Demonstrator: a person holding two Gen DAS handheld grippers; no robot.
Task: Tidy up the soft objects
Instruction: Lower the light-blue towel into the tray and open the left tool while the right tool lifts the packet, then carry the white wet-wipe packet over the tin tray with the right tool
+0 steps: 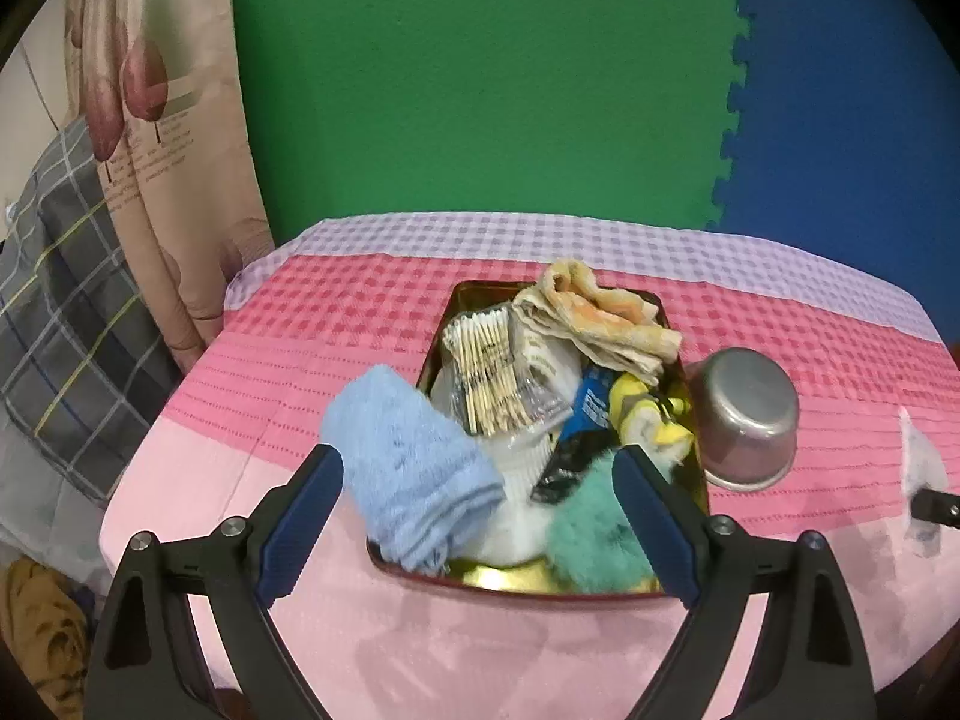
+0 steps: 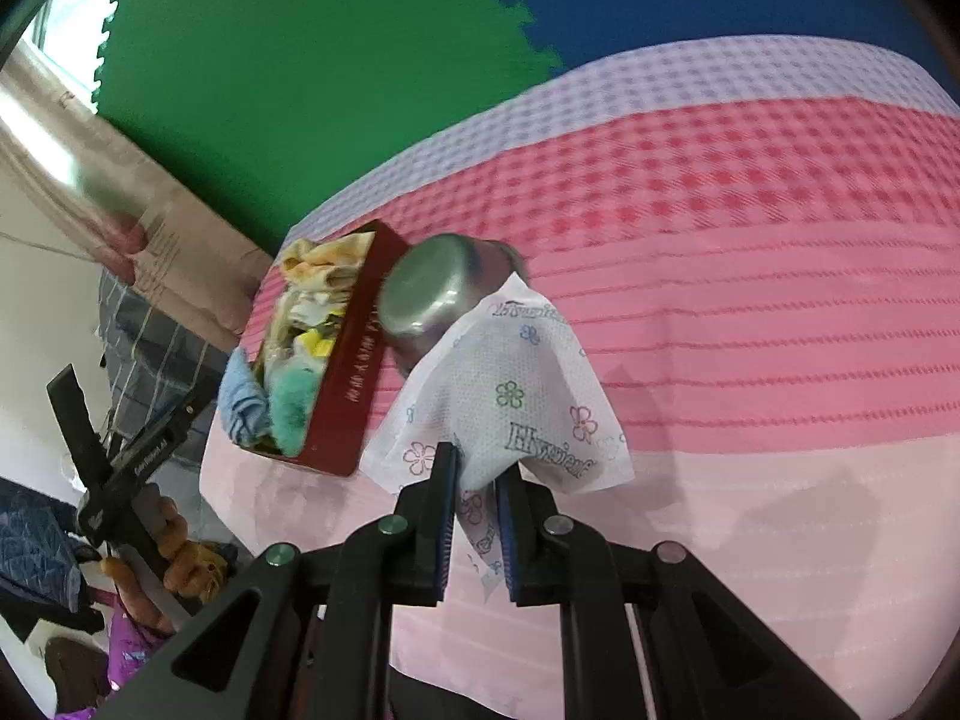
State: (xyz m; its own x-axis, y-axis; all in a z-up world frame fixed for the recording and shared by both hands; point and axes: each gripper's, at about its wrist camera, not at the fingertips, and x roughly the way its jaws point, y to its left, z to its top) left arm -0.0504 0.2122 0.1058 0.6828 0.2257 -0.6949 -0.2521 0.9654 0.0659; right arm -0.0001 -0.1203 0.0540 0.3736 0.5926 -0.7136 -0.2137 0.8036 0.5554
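A red tin box (image 1: 528,591) with a gold inside sits on the pink cloth and holds soft things. A folded blue towel (image 1: 408,468) leans over its near left corner, next to a teal fluffy item (image 1: 591,546) and a beige cloth (image 1: 606,318) at the far end. My left gripper (image 1: 480,516) is open just above the box's near end, touching nothing. My right gripper (image 2: 477,483) is shut on a white floral tissue pack (image 2: 510,396) and holds it to the right of the box (image 2: 354,372).
An upturned metal bowl (image 1: 747,420) lies against the box's right side; it also shows in the right wrist view (image 2: 429,294). Cotton swabs (image 1: 486,372), a yellow toy (image 1: 645,414) and a dark blue packet (image 1: 585,420) fill the box. Curtain (image 1: 162,138) and bedding are at left.
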